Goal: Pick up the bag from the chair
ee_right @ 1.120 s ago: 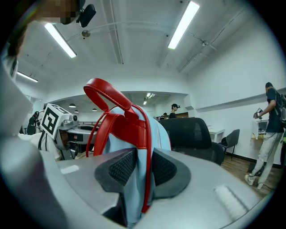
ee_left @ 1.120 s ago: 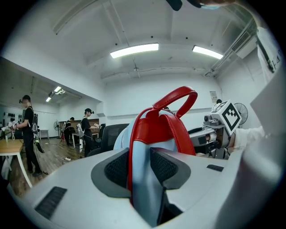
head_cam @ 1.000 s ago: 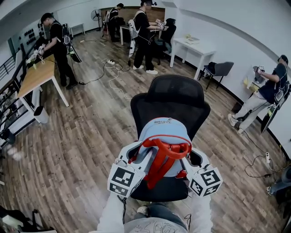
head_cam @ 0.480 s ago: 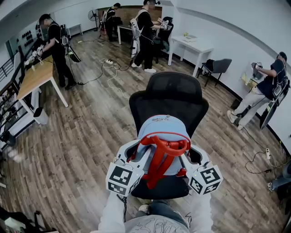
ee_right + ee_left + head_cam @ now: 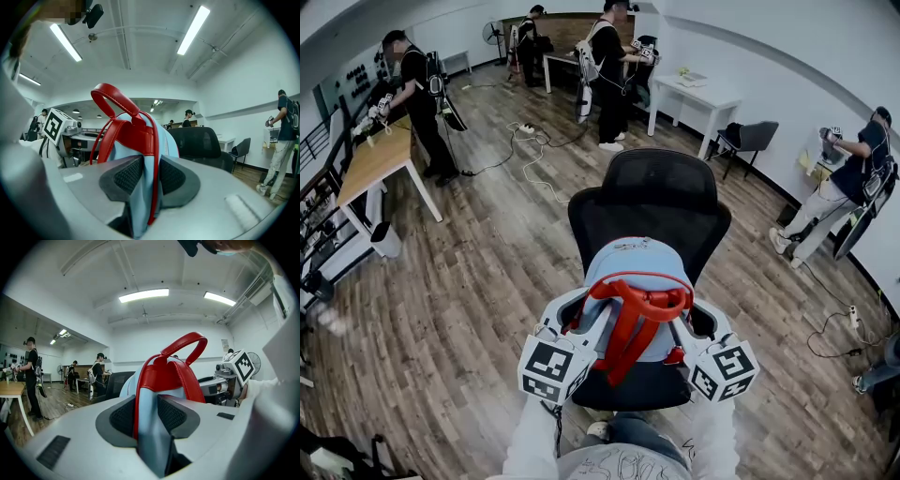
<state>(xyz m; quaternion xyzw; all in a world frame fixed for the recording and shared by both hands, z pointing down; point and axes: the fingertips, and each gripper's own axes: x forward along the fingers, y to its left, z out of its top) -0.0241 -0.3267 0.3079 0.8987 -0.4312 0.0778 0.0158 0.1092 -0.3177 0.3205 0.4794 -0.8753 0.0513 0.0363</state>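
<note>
A light blue backpack [image 5: 637, 267] with red straps and a red top handle [image 5: 639, 298] stands upright in front of the black office chair [image 5: 652, 202]. My left gripper [image 5: 592, 319] is shut on the bag's left side, pinching blue fabric and a red strap [image 5: 161, 378] between its pads [image 5: 125, 416]. My right gripper [image 5: 680, 323] is shut on the bag's right side [image 5: 140, 140], its pads [image 5: 171, 176] pressing the fabric. The chair's seat [image 5: 642, 386] shows below the bag. Whether the bag rests on the seat I cannot tell.
Wooden floor [image 5: 469, 281] lies all around. Several people stand about: one by a wooden table [image 5: 370, 155] at left, two at the back, one at right [image 5: 844, 192]. A white desk [image 5: 698, 94], a spare chair [image 5: 750, 141] and floor cables [image 5: 534, 150] are behind.
The bag, chair and both grippers hold almost the same place in view. The people at the back have shifted a little.
</note>
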